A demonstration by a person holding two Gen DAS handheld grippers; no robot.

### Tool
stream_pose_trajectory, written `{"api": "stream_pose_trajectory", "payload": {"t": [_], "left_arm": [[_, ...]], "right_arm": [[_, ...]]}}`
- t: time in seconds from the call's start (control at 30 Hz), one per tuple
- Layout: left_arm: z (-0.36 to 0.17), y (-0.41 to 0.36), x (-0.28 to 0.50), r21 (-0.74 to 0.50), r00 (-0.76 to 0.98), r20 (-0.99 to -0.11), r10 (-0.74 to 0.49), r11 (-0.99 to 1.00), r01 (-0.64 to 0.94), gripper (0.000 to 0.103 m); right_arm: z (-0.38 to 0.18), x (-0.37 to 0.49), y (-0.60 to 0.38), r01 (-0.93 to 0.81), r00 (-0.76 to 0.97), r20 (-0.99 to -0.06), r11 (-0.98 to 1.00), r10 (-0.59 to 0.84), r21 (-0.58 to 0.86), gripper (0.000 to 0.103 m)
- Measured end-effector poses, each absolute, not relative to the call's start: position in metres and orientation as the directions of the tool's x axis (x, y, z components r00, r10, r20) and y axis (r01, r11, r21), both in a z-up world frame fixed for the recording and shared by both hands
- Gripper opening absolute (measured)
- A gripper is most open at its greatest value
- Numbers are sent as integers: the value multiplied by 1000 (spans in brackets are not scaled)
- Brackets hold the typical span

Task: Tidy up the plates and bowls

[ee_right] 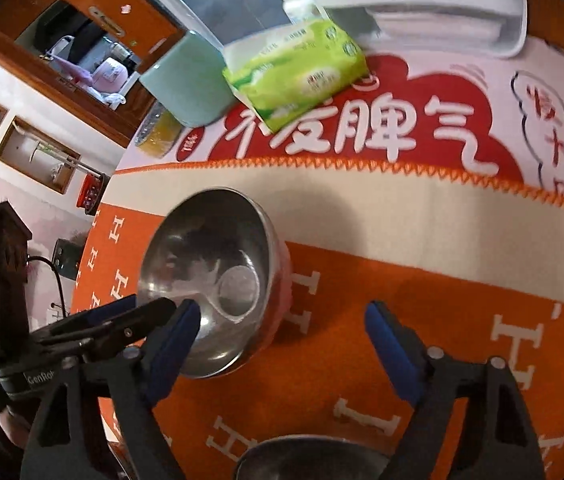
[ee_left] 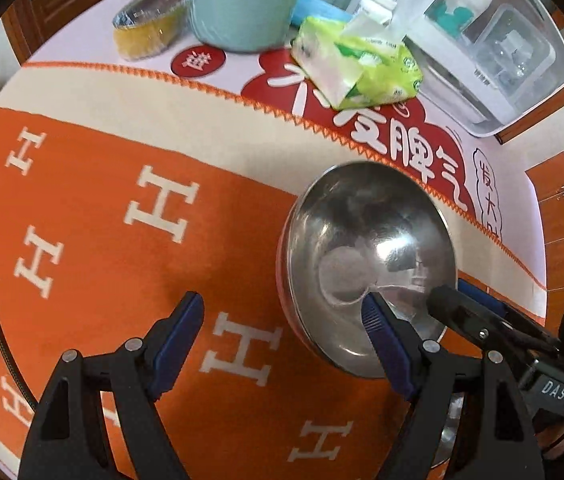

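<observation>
So the steel bowl is sitting upright on the orange cloth that's covering the worktop, close to where the orange field is meeting the cream band with the zigzag stitching. It's shiny stainless, round, deep-ish, with a flat circular base showing inside and a bright glare spot on the inner wall; looks empty. There's a reddish tint showing on its outer wall in the right wrist view. A second metal rim is peeking in at the bottom edge of that view, too cropped to say what it is.

The left gripper is hanging with its jaws standing wide, one blue pad over the bowl's near rim, the other over bare cloth, nothing clamped. The right gripper is doing the mirror thing: jaws wide, one pad at the bowl's edge, nothing between them. I can't tell if either pad is actually touching metal.

Writing: the cloth is repeating white "H" letters. Past it, a red-and-white mat is showing big white Chinese characters. "DAS" is reading on the right gripper's body, "GenRob…" on the left one. A green tissue pack is lying on the mat, print too blurry.
</observation>
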State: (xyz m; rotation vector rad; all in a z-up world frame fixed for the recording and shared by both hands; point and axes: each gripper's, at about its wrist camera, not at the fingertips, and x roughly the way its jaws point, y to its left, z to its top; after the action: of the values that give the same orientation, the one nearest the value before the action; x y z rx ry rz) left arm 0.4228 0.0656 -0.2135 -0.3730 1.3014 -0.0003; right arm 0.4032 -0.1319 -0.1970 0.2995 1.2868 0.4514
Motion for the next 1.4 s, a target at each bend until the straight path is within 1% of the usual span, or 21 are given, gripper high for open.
{"api": "stream_pose_trajectory", "payload": {"t": [0.07,0.17,0.23,0.4,0.43,0.47,0.6,0.67,0.8,0.93,1.07,1.4], "left_arm": [[-219,65,425,-279,270,-938,-219,938,-207,78],[-226,63,429,-285,259,-939,-228,935,-210,72],[-232,62,432,-285,239,-943,-233,935,-212,61],[-240,58,434,-310,205,-941,-268,927,-211,47],[-241,57,435,-310,199,-942,-270,927,-211,43],[-242,56,435,-314,191,-942,-276,926,-211,40],[-244,50,437,-329,193,-937,-291,922,-206,32],[-244,49,438,-337,198,-934,-298,918,-207,28],[-242,47,436,-338,211,-932,-296,918,-205,25],[-239,47,434,-340,213,-930,-299,921,-191,22],[-237,45,433,-332,197,-934,-296,926,-179,22],[-225,46,410,-288,155,-953,-260,938,-192,23]], "right_arm": [[-203,405,-130,-153,198,-852,874,485,462,70],[-208,406,-128,-147,187,-851,870,491,470,63],[-211,407,-127,-152,181,-849,867,496,474,59],[-215,407,-125,-154,174,-830,847,530,508,43],[-214,407,-124,-157,175,-828,846,532,510,38],[-213,406,-123,-164,176,-828,845,533,509,35],[-213,406,-121,-162,177,-824,842,538,515,31],[-215,406,-121,-153,174,-819,837,546,526,27],[-215,404,-122,-150,177,-830,848,529,508,24],[-216,403,-124,-139,174,-843,861,508,490,19],[-216,401,-126,-118,161,-853,867,497,483,13],[-209,385,-119,-120,120,-860,867,496,484,13]]}}
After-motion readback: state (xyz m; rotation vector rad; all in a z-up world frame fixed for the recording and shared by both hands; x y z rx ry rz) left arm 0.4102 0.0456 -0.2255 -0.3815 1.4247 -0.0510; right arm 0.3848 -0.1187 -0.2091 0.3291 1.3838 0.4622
